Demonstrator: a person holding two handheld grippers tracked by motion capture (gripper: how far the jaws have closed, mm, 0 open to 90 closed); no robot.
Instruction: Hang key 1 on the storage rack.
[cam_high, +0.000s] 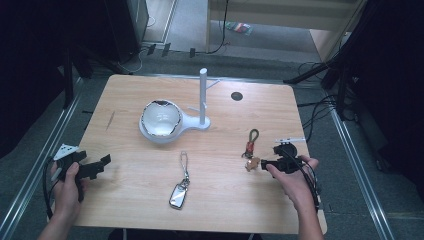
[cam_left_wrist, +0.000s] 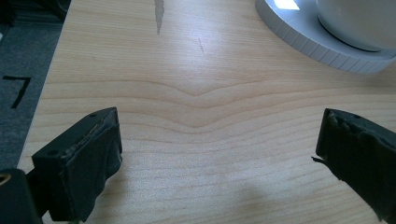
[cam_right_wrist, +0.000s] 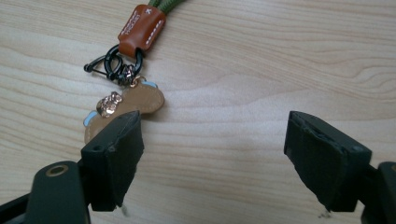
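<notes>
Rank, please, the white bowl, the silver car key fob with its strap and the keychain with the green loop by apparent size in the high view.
1. White bowl, clearly largest.
2. Silver car key fob with its strap.
3. Keychain with the green loop, somewhat shorter; the right gripper is open beside it.

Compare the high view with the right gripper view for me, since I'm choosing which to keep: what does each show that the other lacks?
High view alone: the white stand with its post, the bowl, the silver key fob, the left tongs, and both hands. Right gripper view alone: close detail of the keychain, its brown leather tab, black clasp and tan charm, which sits beside one of the open jaws. Shared: that keychain, the right tongs and the wooden table.
</notes>
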